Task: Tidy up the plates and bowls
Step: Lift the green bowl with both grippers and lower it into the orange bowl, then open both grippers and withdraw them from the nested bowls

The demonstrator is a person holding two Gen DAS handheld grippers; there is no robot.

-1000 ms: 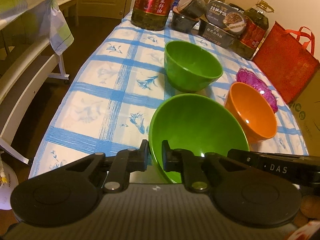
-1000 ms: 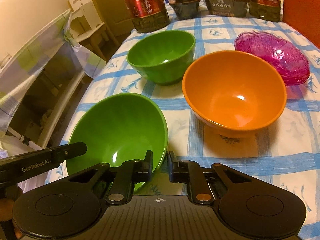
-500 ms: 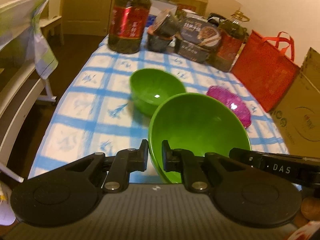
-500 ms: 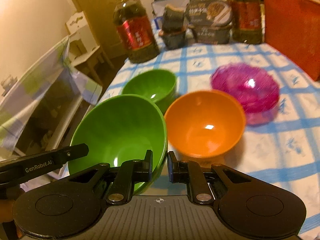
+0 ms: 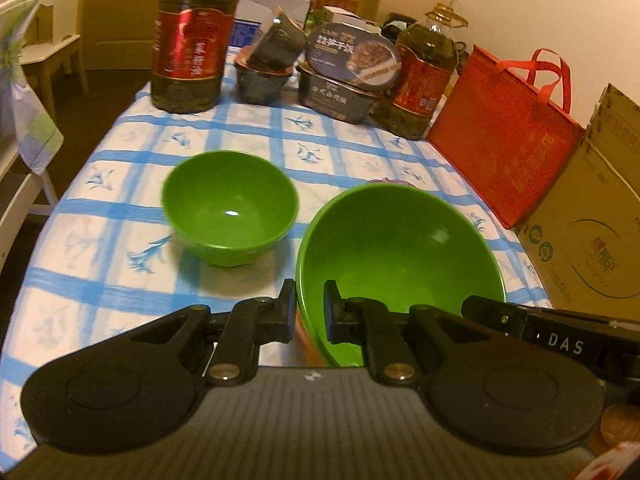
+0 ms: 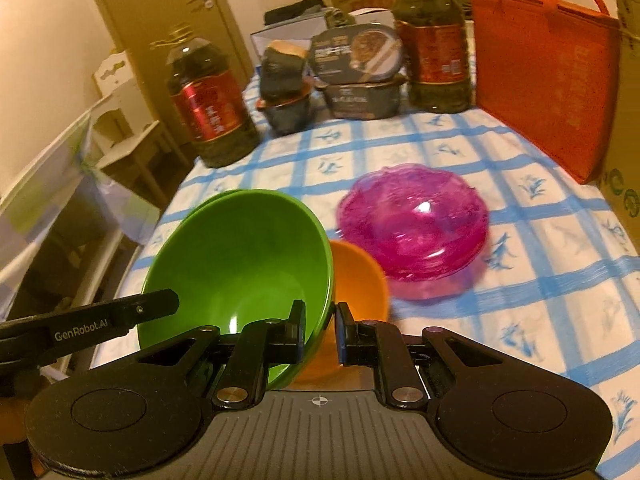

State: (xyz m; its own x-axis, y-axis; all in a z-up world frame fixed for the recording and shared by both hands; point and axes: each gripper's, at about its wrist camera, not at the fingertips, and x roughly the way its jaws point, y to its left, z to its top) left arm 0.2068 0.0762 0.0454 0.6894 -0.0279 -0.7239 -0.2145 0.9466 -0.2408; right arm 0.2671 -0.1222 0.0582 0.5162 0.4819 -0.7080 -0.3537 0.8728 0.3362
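Both grippers hold one large green bowl (image 5: 400,248) by its rim, lifted above the table. My left gripper (image 5: 310,308) is shut on its left rim. My right gripper (image 6: 319,330) is shut on its right rim; the bowl (image 6: 240,264) fills the left of the right wrist view. An orange bowl (image 6: 358,280) sits just beneath and to the right of it, partly hidden. A smaller green bowl (image 5: 230,208) stands on the blue checked tablecloth (image 5: 100,240) to the left. A pink glass dish (image 6: 414,224) lies to the right.
Two big oil bottles (image 5: 192,36) (image 5: 422,80), stacked dark food boxes (image 5: 348,72) and a dark cup (image 5: 266,68) line the table's far edge. A red bag (image 5: 504,128) and a cardboard box (image 5: 592,232) stand along the right side. A chair (image 6: 60,208) is at the left.
Both grippers have raised the large green bowl off the table and carried it right, over the orange bowl. The other bowls and the dish have not moved.
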